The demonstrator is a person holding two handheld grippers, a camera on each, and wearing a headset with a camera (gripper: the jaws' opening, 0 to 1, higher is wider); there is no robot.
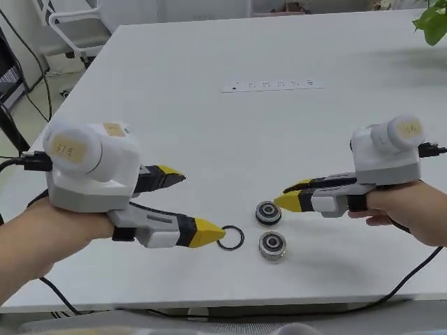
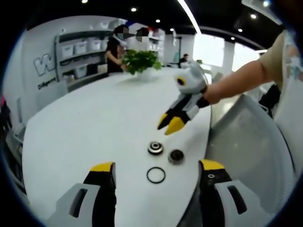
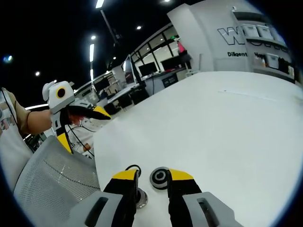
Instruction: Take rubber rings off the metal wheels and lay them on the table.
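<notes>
A loose black rubber ring (image 1: 230, 238) (image 2: 155, 175) lies flat on the white table (image 1: 209, 118). Just right of it are two small metal wheels. The farther wheel (image 1: 268, 213) (image 2: 155, 148) (image 3: 160, 177) has a dark rim. The nearer wheel (image 1: 272, 246) (image 2: 176, 156) (image 3: 141, 198) looks bare grey metal. My left gripper (image 1: 192, 204) (image 2: 157, 165) is wide open, its lower tip beside the loose ring and holding nothing. My right gripper (image 1: 290, 194) (image 3: 154, 174) has its jaws only slightly apart and empty, with its tips just right of the dark-rimmed wheel.
A white strip with small markings (image 1: 272, 86) lies farther back on the table. A plant (image 1: 433, 24) stands at the far right corner and a chair (image 1: 70, 24) at the far left. Cables trail off the near edge. People stand by shelves (image 2: 113, 47).
</notes>
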